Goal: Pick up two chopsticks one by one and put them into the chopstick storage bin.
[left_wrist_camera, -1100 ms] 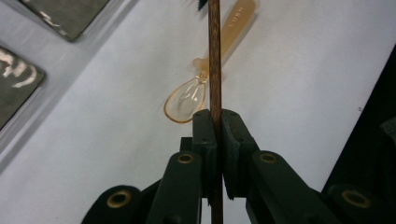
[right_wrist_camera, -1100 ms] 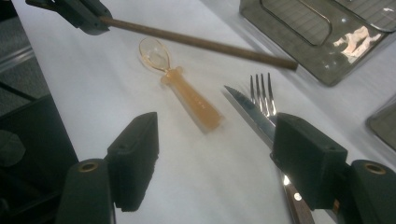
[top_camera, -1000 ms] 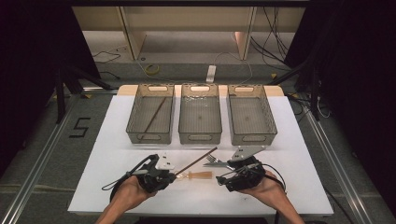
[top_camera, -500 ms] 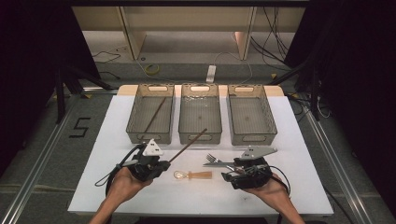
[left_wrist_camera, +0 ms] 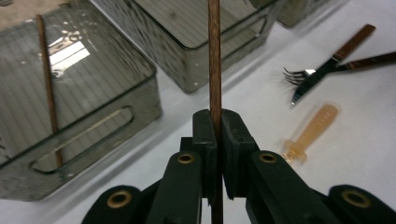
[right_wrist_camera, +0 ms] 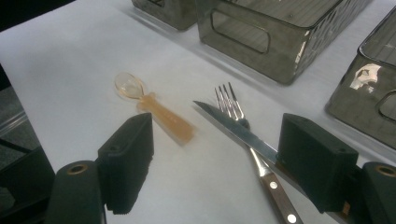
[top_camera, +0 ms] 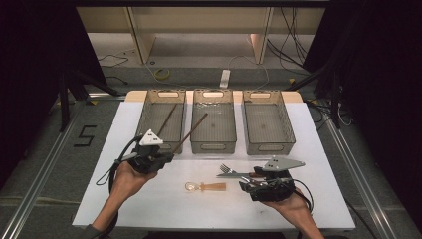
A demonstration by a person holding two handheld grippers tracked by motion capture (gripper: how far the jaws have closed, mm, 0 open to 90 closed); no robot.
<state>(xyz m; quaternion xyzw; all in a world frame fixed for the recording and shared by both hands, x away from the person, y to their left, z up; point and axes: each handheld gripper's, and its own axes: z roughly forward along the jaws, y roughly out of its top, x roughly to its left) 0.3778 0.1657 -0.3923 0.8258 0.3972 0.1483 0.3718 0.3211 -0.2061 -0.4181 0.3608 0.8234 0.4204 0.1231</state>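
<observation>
Chopstick (top_camera: 191,130) in the left gripper (top_camera: 158,160) is pinched hard between the two black jaws, as the left gripper view shows, its brown shaft (left_wrist_camera: 214,60) running straight up from the pads; in the high view it slants up and to the right, its far end over the near left corner of the middle bin (top_camera: 214,147), lifted off the white table (top_camera: 149,204); a second chopstick (top_camera: 166,119) lies on a slant inside the left bin (top_camera: 144,119); the right bin (top_camera: 286,124) stands beside the middle one; right gripper (right_wrist_camera: 215,168) hovers low over the table with its jaws spread wide, having just been opening, and nothing is pressed between them; a knife (right_wrist_camera: 233,130) and a fork (right_wrist_camera: 231,105) lie crossed on the table between and just ahead of those jaws, the knife blade over the fork; a small translucent orange spoon (right_wrist_camera: 149,105) lies nearby, apart from both.
</observation>
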